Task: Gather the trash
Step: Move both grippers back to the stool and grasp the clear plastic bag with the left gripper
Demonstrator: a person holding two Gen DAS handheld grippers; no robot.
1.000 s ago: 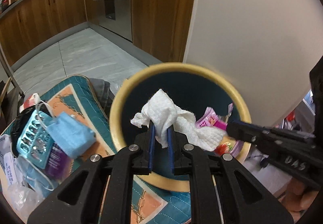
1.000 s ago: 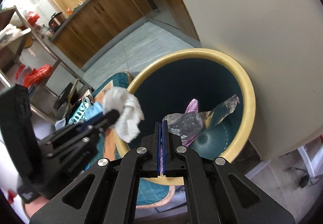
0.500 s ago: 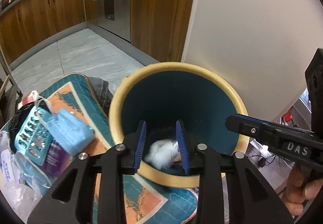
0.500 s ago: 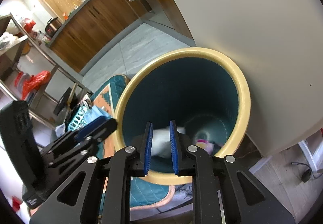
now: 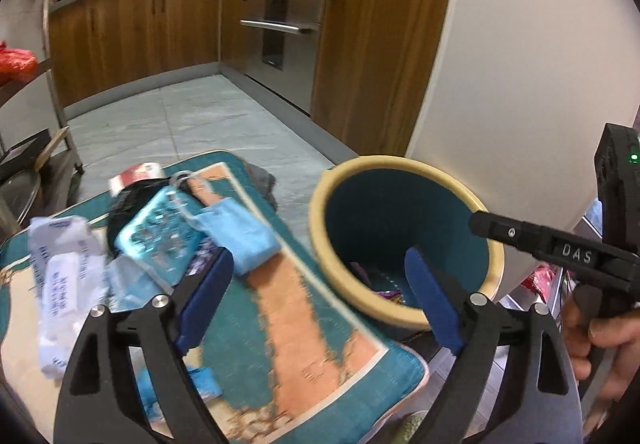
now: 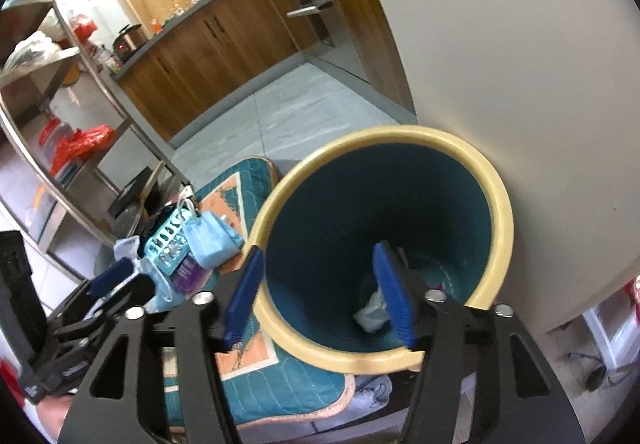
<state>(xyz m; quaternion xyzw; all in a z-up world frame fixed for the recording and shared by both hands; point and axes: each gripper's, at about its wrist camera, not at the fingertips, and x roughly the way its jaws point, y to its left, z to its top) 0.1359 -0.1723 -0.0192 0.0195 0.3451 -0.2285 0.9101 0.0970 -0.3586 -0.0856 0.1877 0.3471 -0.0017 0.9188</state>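
— Kitchen floor and a teal quilted mat [image 5: 320, 356] are seen from the left wrist; the left gripper [image 5: 316, 296] is spread wide, empty, above a blue face mask [image 5: 240, 240] beside the bin [image 5: 404, 316].

— Soft, light — best pinched mid-fold.

— From the right wrist, the right gripper [image 6: 320, 296] is likewise wide, over dropped tissue [image 6: 372, 314] in the bin's bottom.

The left tongs [image 5: 318, 290] are matte black plastic: two skeletal arms with triangular cut-outs, silver round-headed screws at the joints, and blue ribbed pads [image 5: 206, 302] lining the fingers. The right tongs [image 6: 320, 294] are built alike; seen from the left camera, their black body bears white letters "DAS" and a small green light. The bare-skinned right hand [image 5: 600, 340] shows beside it, its edge somewhat blurred.
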